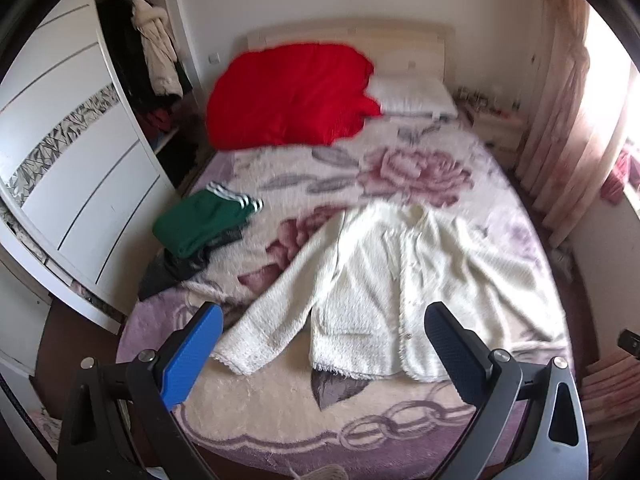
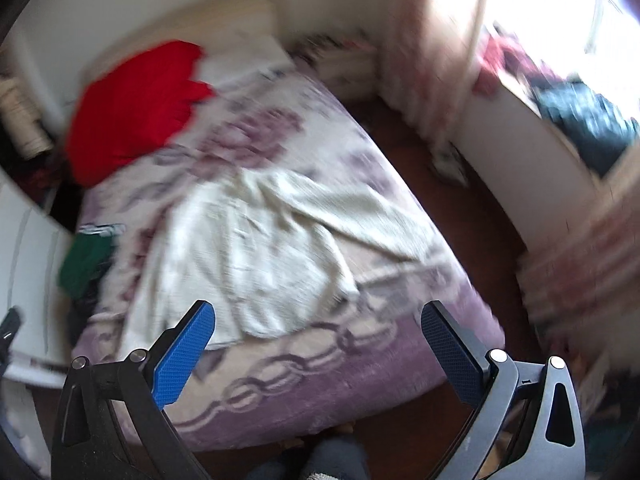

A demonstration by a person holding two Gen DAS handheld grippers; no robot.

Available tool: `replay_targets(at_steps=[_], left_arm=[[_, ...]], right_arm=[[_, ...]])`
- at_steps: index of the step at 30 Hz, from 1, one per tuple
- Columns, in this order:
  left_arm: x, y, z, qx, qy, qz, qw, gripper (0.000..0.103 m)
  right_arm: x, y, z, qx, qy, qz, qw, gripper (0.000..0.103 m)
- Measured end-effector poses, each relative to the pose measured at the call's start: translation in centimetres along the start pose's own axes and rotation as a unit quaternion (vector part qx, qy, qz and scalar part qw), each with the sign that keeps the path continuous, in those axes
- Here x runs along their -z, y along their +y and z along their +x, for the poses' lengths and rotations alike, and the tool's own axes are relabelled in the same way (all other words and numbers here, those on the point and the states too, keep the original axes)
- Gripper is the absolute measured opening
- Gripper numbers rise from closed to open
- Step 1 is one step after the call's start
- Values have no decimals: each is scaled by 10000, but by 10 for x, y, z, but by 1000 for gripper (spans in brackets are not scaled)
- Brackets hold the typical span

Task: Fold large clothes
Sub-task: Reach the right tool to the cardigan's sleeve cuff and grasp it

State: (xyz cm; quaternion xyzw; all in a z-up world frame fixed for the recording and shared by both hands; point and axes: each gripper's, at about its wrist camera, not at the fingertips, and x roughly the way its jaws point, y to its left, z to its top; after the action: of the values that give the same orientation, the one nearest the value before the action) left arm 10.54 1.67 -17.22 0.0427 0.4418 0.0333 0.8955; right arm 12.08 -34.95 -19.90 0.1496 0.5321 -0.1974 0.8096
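Lying spread out front-up on the bed, the white fuzzy jacket (image 1: 384, 280) fills the middle of the left wrist view, its hem toward the camera and its collar toward twelve o'clock. One sleeve runs down toward seven o'clock and its cuff rests on the floral blanket (image 1: 280, 400); the other sleeve spreads toward three o'clock. In the blurred right wrist view the same jacket (image 2: 256, 248) lies from the centre toward eight o'clock.

Both grippers hang above the foot of the bed, touching no cloth. The left gripper (image 1: 324, 352) has its blue-padded fingers (image 1: 192, 356) set wide apart, with the jacket hem showing in the gap between them. The right gripper (image 2: 318, 350) is likewise spread wide, framing the near blanket edge, with the jacket's lower corner just beyond it.

At nine o'clock from the jacket, a folded green garment (image 1: 200, 224) with white stripes sits on top of dark clothes (image 1: 176, 272). Toward eleven o'clock a red quilt (image 1: 288, 92) is heaped at the head of the bed, touching a white pillow (image 1: 412, 96) at one o'clock. A white wardrobe (image 1: 80, 160) stands along the left side, a pink curtain (image 1: 568, 120) on the right.
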Motion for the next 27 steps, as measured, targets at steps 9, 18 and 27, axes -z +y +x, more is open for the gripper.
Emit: replay_targets(at_steps=[9, 18, 27], left_arm=[[43, -65, 143, -629, 1038, -30, 9926, 103], [75, -148, 261, -887, 1884, -356, 9774, 103], [95, -205, 307, -890, 2053, -186, 9745, 103]], right_arm=[[-2, -170, 246, -201, 1050, 2233, 9689, 83], [-17, -300, 476, -923, 1213, 4319, 8889, 84], [-52, -296, 566, -494, 1185, 3860, 9135, 37]])
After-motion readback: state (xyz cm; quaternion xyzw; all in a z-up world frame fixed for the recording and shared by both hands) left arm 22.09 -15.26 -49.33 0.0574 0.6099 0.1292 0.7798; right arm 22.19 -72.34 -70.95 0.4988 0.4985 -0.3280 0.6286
